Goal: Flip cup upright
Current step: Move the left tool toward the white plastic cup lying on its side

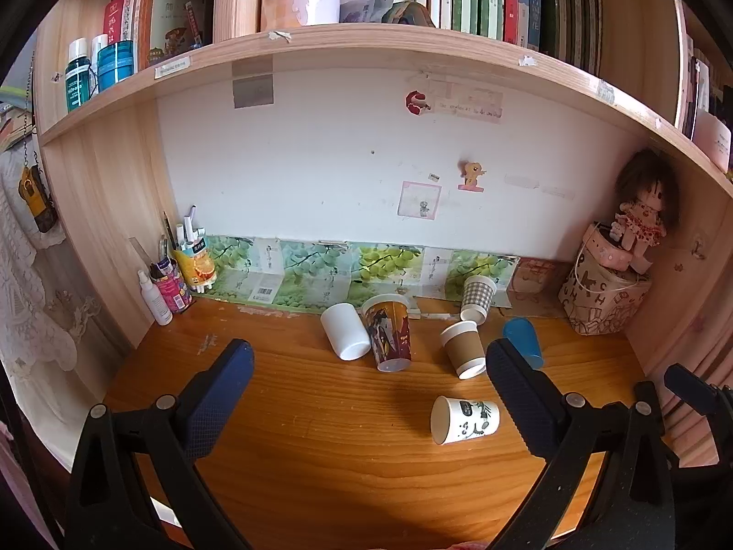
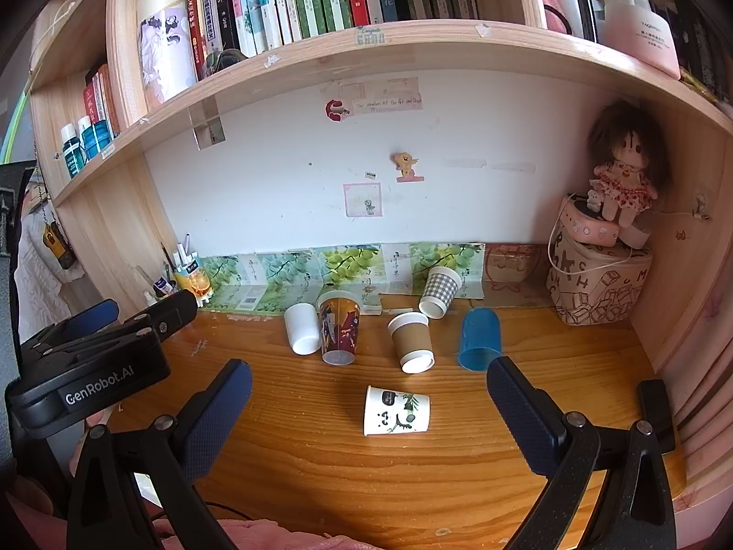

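Observation:
Several cups lie tipped over on the wooden desk. A white panda-print paper cup lies on its side nearest me, mouth to the left; it also shows in the right wrist view. Behind it lie a brown sleeved cup, a colourful printed cup, a plain white cup, a checked cup and a blue cup. My left gripper is open and empty, above the desk in front of the cups. My right gripper is open and empty, short of the panda cup.
A pen holder and spray bottle stand at the back left. A patterned bag with a doll on top fills the back right corner. A shelf of books overhangs the desk. The left gripper's body shows at the right wrist view's left edge.

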Motion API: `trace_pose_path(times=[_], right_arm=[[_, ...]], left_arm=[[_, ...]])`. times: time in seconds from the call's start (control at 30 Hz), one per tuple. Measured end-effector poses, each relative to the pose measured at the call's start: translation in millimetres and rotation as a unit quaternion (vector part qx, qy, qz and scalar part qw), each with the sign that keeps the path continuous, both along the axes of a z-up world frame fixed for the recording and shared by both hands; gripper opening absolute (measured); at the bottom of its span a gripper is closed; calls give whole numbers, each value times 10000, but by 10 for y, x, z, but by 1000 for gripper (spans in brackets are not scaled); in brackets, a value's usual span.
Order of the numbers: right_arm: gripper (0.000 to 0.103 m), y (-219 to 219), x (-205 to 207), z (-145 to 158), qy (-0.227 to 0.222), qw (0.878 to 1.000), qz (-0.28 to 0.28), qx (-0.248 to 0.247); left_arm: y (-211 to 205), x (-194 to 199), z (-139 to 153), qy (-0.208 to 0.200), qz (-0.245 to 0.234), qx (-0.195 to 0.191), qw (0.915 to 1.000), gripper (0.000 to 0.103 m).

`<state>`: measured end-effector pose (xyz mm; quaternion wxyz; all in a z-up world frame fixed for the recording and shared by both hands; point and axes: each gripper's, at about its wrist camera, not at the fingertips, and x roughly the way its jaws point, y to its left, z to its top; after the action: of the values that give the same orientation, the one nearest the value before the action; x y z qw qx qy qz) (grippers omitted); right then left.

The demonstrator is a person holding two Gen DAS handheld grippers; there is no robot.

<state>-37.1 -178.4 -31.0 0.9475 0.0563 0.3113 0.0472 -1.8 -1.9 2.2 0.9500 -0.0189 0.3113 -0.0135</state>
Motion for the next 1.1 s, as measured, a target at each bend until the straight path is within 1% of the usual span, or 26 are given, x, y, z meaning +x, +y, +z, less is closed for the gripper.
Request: trace_pose_path(times=[0.27, 0.57, 0.83, 1.1], right_arm=[[103, -7, -13, 16, -158, 9999, 28, -25], [103, 5, -27, 25, -210, 9998, 27, -31], [103, 18, -18, 20, -169, 9998, 91, -4], [103, 35, 92, 4, -49, 9997, 239, 97]], left_arm=[[-4, -73, 39, -274, -63, 22, 9996, 101], [1, -100, 69, -363, -68, 30, 9993, 101], [0, -107, 69, -321, -15, 45, 9995, 101], [36, -42, 23, -115, 108, -2, 9999, 101]])
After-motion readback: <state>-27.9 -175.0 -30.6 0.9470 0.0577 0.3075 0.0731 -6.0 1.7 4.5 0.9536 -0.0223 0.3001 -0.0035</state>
